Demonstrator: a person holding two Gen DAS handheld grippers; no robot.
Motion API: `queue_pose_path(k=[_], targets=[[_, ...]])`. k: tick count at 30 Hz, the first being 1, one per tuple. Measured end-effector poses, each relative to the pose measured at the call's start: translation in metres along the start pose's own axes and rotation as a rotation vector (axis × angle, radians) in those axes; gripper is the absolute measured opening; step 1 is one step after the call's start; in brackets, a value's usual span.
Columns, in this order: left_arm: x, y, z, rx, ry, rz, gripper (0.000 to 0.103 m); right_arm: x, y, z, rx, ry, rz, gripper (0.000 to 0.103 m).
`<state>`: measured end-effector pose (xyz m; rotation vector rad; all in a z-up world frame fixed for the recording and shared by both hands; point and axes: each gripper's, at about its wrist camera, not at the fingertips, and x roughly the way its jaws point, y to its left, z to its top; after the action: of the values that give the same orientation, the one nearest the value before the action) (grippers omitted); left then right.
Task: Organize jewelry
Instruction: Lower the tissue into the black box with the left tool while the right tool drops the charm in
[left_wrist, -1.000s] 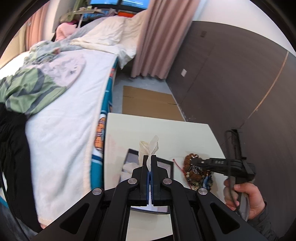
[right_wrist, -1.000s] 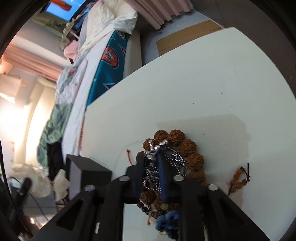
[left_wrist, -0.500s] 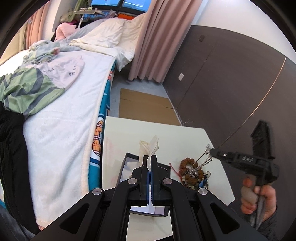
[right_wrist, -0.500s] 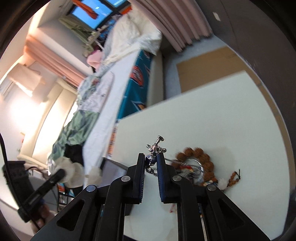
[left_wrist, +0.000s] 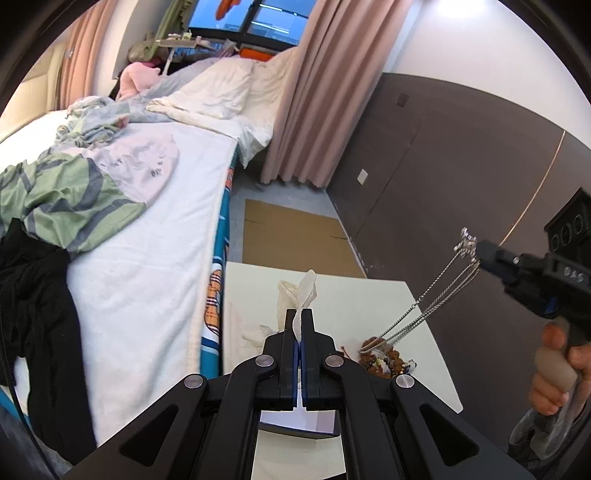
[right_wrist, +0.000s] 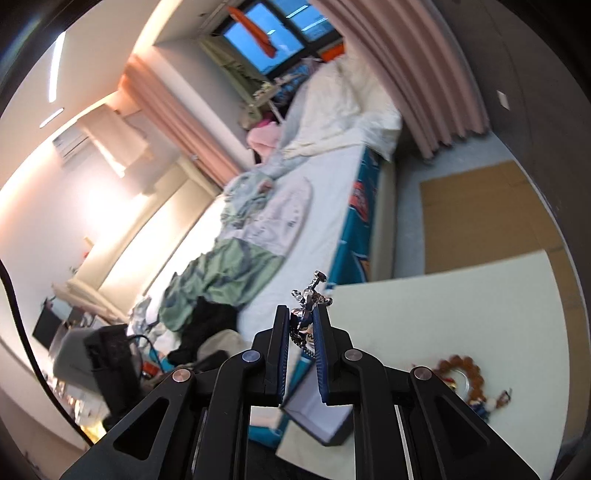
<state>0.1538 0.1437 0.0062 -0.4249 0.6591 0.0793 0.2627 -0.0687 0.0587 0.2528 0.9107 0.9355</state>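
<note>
The right gripper (left_wrist: 476, 248) is held high over the tabletop (left_wrist: 343, 295), tilted downward, a hand (left_wrist: 554, 373) wrapped round its grip. Its fingers (right_wrist: 282, 332) pinch a silver chain necklace (left_wrist: 436, 295) by its pendant end (the chain hangs slack to the bead bracelets (left_wrist: 380, 360) piled on the tabletop). The left gripper (left_wrist: 302, 325) angles down over a dark box (left_wrist: 295, 424), fingers (left_wrist: 288, 332) shut tight on a strip of white tissue (left_wrist: 304, 295).

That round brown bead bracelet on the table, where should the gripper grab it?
Grip the brown bead bracelet across one stretch of its ring, coming from above: it seems to lie flat on the table, so one finger probably fits inside the loop, one outside.
</note>
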Motion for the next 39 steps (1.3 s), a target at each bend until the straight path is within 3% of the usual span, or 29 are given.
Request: queue_pose_path(k=[6, 20, 27, 28, 30, 31, 32, 39], targets=[[-0.009, 0.01, -0.001, -0.012, -0.011, 0.013, 0.0, 0.018, 0.024, -0.003, -0.058, 0.034, 0.026, 0.014], [-0.006, 0.024, -0.013, -0.024, 0.019, 0.045, 0.0, 0.092, -0.016, -0.053, -0.014, 0.194, -0.01, 0.014], [0.007, 0.019, -0.017, -0.017, 0.054, 0.042, 0.0, 0.108, -0.028, -0.069, -0.015, 0.265, -0.086, 0.015], [0.008, 0.016, -0.019, -0.011, 0.059, 0.041, 0.0, 0.106, -0.03, -0.07, -0.012, 0.274, -0.088, 0.02], [0.015, 0.011, -0.02, -0.001, 0.075, 0.033, 0.0, 0.098, -0.031, -0.071, -0.014, 0.255, -0.089, 0.041], [0.017, 0.009, -0.022, 0.002, 0.079, 0.032, 0.0, 0.091, -0.031, -0.072, -0.015, 0.233, -0.096, 0.058], [0.021, 0.005, -0.023, 0.009, 0.089, 0.029, 0.0, 0.084, -0.032, -0.072, -0.017, 0.214, -0.104, 0.065], [0.049, -0.016, -0.032, 0.04, 0.156, 0.003, 0.0, 0.039, -0.054, -0.083, 0.025, 0.152, -0.179, 0.065]])
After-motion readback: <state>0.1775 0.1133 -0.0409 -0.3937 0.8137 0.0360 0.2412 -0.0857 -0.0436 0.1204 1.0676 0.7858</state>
